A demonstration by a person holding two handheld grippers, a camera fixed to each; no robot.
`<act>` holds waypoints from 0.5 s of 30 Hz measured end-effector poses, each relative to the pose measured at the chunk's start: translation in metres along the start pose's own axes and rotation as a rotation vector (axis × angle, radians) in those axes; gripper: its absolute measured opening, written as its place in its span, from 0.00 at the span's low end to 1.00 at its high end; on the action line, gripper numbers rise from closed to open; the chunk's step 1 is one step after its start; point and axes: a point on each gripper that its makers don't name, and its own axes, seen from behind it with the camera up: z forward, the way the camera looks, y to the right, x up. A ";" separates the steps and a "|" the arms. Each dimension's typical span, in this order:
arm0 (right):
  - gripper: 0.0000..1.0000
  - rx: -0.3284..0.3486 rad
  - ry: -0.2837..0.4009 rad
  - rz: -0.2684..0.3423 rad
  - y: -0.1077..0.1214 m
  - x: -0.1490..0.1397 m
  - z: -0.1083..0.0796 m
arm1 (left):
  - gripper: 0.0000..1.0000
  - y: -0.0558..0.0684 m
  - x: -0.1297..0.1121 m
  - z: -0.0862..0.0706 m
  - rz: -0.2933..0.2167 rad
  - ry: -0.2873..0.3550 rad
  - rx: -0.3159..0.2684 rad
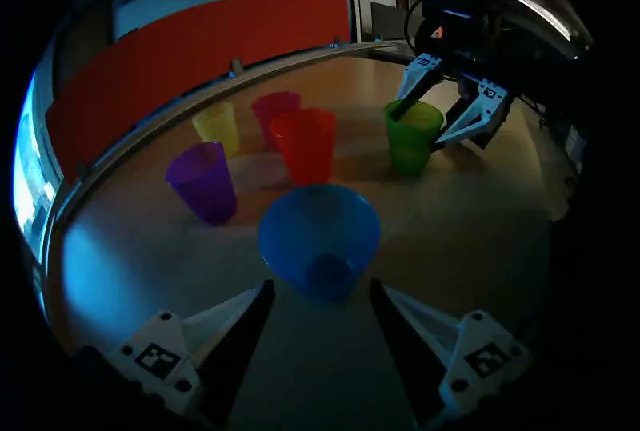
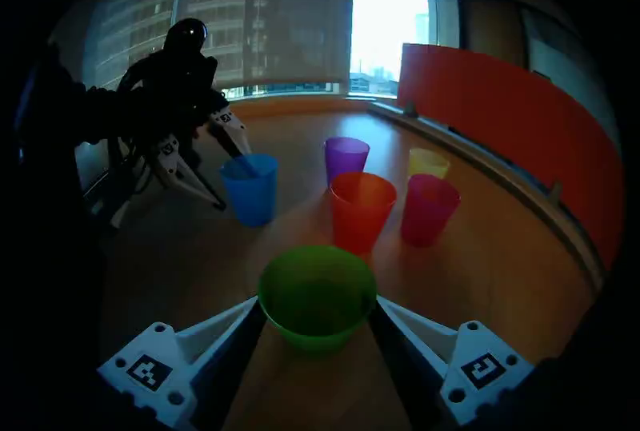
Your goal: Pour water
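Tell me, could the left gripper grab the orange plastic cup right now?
Probably not straight away. The blue plastic cup sits between the left gripper's fingers, right in front of the orange plastic cup. It would likely have to get past the blue one first.

Wooden table (image 1: 480, 223), warm brown, carrying six plastic cups, all upright. Nearest in the left gripper view: blue cup (image 1: 320, 235). Purple cup (image 1: 203, 181) off to its left, orange cup (image 1: 305, 143) behind. Farther back, yellow cup (image 1: 218, 125) and pink cup (image 1: 274, 111) side by side. Green cup (image 1: 413, 133) apart on the right.
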 end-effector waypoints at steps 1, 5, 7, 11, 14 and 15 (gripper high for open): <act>0.90 0.000 0.000 0.000 0.000 0.000 0.000 | 0.87 0.000 -0.001 -0.001 0.000 -0.001 0.001; 0.90 0.002 0.001 0.003 0.000 -0.002 0.000 | 0.88 0.002 -0.004 -0.003 0.000 -0.003 0.006; 0.90 0.002 0.001 0.005 0.000 -0.002 0.000 | 0.88 0.003 -0.005 -0.005 0.001 -0.002 0.011; 0.90 0.002 0.001 0.009 0.000 -0.003 -0.001 | 0.87 0.005 -0.004 -0.009 0.001 0.001 0.018; 0.90 0.001 0.001 0.012 0.000 -0.003 -0.002 | 0.87 0.008 -0.004 -0.011 -0.003 0.005 0.018; 0.90 0.001 0.001 0.013 0.000 -0.004 -0.002 | 0.87 0.009 -0.004 -0.012 -0.005 0.006 0.017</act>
